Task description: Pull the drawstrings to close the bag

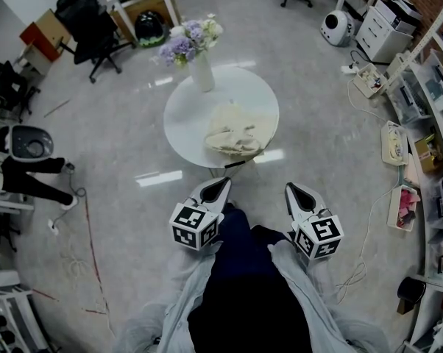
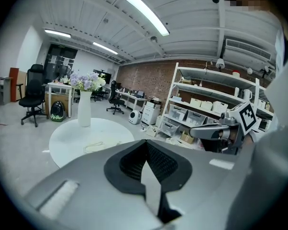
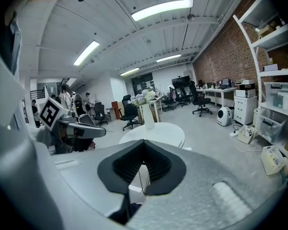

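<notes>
A cream drawstring bag (image 1: 232,131) lies crumpled on the near half of a round white table (image 1: 185,116). In the left gripper view it shows only as a pale flat outline (image 2: 97,146) on the tabletop (image 2: 72,138). My left gripper (image 1: 220,186) and right gripper (image 1: 293,191) are both shut and empty. They are held side by side close to the person's body, short of the table's near edge and apart from the bag. Each gripper appears in the other's view: the right gripper (image 2: 211,132) and the left gripper (image 3: 82,128).
A white vase of lilac flowers (image 1: 199,65) stands at the table's far side. Shelving with boxes (image 1: 435,123) lines the right, with cables and power strips (image 1: 394,142) on the floor beside it. Black office chairs (image 1: 93,28) and a desk stand at the back left.
</notes>
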Demonstrator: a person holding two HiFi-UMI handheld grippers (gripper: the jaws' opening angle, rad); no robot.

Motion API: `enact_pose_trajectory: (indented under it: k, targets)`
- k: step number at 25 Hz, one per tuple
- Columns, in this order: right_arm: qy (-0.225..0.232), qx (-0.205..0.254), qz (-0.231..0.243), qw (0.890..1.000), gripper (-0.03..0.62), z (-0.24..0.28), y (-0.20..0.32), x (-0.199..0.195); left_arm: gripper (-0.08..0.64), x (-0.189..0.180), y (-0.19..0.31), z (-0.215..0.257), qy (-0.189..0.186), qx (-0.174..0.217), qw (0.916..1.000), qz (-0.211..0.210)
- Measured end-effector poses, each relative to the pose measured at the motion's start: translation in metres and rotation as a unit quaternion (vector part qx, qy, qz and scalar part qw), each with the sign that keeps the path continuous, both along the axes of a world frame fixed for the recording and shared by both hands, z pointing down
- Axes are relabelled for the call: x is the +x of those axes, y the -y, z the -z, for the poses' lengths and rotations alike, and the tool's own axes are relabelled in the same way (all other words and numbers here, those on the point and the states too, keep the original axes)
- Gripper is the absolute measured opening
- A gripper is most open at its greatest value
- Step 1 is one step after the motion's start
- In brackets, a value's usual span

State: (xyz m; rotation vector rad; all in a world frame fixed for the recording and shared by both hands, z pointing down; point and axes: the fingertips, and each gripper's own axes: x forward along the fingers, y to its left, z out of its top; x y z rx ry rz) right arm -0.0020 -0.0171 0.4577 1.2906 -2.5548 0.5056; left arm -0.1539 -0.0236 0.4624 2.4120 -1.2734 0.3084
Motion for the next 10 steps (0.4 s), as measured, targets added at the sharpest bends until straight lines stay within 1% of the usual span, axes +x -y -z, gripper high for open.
enact_pose_trajectory:
  k: [3, 10]
  targets:
    - [-0.003, -0.001, 0.001, 1.000, 0.002, -0.0005, -0.0008, -0.0009, 0.017, -0.0007, -0.0011, -0.0031, 0.001, -0.014, 0.9999, 0.001]
    - [-0.006, -0.009, 0.003, 1.000, 0.002, -0.0032, -0.0023, -0.0002, 0.017, 0.0002, 0.0010, -0.0031, 0.004, -0.011, 0.9999, -0.001]
